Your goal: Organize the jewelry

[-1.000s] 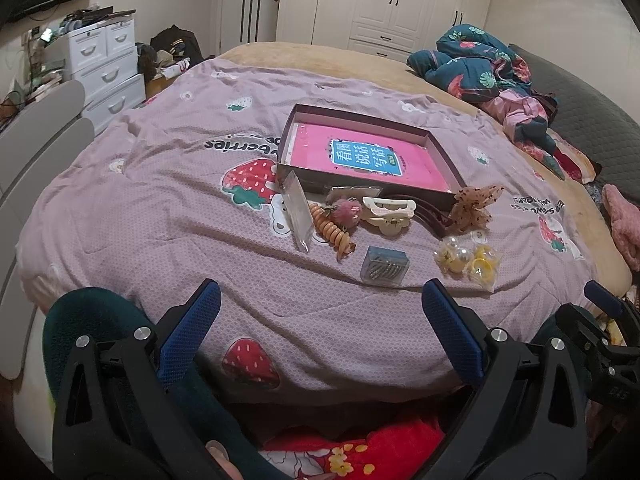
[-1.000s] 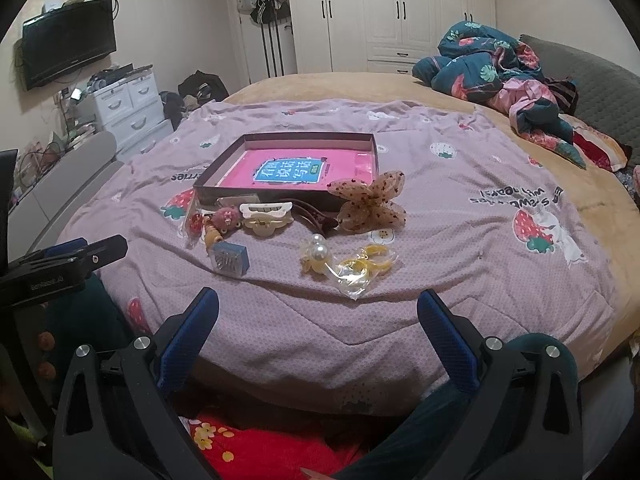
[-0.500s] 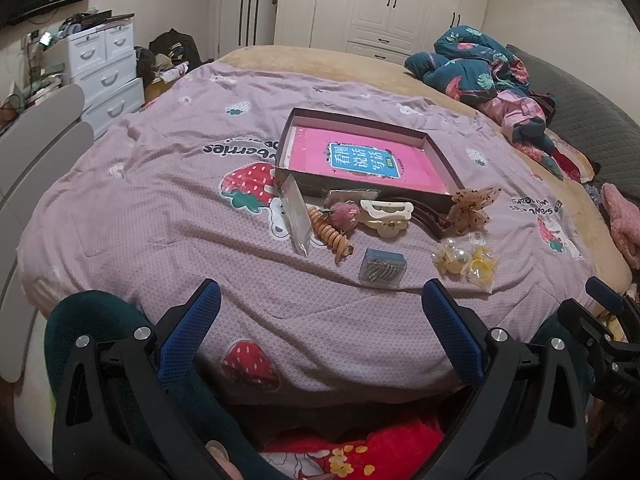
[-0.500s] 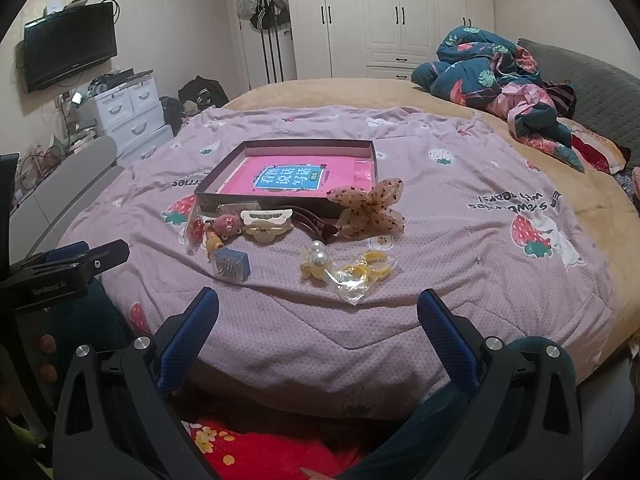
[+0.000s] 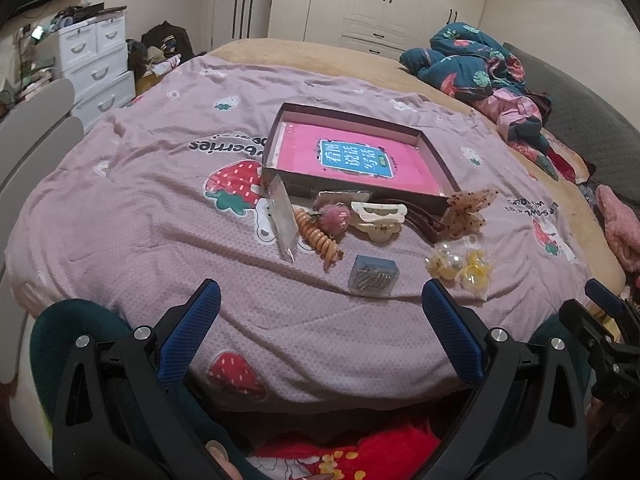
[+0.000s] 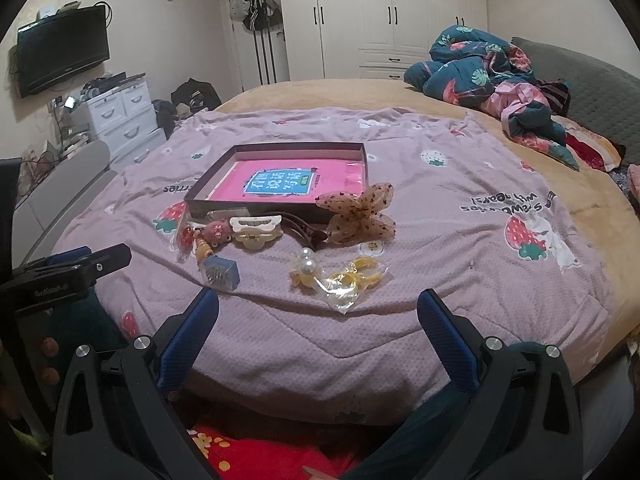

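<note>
A shallow dark box [image 5: 434, 152] [image 6: 200, 196] with a pink book inside lies on the bed. In front of it lie hair accessories: a clear packet [image 5: 282, 220], an orange spiral clip [image 5: 318, 238], a pink plush tie [image 5: 338, 216] [image 6: 216, 232], a cream claw clip [image 5: 378, 216] [image 6: 256, 230], a tan dotted bow [image 5: 466, 212] [image 6: 356, 212], a small blue box [image 5: 372, 274] [image 6: 220, 272], and a bag of pearl and yellow pieces [image 5: 460, 266] [image 6: 340, 276]. My left gripper [image 5: 320, 304] and right gripper [image 6: 318, 310] hang open near the bed's front edge, short of the items, holding nothing.
A mauve strawberry-print blanket [image 5: 140, 208] covers the bed. A crumpled quilt [image 6: 480, 68] lies at the far right. White drawers [image 6: 120, 120] and a wall television [image 6: 62, 48] stand at the left, wardrobes [image 6: 380, 20] at the back. A person's red patterned clothing [image 5: 340, 456] shows below.
Both views have shifted slightly; the items sit a touch lower and closer in frame. Both grippers stay open and nothing on the bed has moved.
</note>
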`<move>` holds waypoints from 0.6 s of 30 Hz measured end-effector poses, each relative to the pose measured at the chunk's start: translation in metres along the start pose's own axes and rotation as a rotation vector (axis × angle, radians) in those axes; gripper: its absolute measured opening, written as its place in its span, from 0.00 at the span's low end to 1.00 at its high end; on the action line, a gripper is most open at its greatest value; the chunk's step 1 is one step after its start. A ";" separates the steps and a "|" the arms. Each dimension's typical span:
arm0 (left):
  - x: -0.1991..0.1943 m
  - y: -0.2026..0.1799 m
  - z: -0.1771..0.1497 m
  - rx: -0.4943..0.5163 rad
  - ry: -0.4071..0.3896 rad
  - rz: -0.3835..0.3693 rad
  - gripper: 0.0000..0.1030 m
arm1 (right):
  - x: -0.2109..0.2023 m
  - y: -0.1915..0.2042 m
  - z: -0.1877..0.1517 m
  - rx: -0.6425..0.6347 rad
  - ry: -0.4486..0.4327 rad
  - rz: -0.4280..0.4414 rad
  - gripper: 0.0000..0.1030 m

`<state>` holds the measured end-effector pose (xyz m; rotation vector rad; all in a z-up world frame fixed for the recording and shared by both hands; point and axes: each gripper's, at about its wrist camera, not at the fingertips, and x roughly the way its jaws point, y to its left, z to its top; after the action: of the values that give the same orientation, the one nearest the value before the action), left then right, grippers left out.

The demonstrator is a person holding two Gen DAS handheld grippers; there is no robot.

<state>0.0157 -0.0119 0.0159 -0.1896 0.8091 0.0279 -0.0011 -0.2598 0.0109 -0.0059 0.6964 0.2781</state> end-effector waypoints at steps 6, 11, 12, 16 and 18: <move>0.013 0.010 0.013 -0.032 -0.007 0.014 0.91 | 0.008 0.000 0.011 -0.005 0.000 0.001 0.96; 0.024 0.026 0.023 -0.062 -0.002 0.048 0.91 | 0.019 0.006 0.020 -0.025 0.005 0.009 0.96; 0.026 0.031 0.024 -0.069 0.000 0.053 0.91 | 0.021 0.007 0.022 -0.031 0.005 0.011 0.96; 0.034 0.049 0.028 -0.107 0.010 0.082 0.91 | 0.035 0.016 0.029 -0.064 0.025 0.040 0.96; 0.036 0.057 0.028 -0.119 0.015 0.082 0.91 | 0.043 0.021 0.031 -0.083 0.038 0.051 0.96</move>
<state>0.0552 0.0475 0.0002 -0.2693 0.8301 0.1520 0.0442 -0.2261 0.0093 -0.0728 0.7230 0.3562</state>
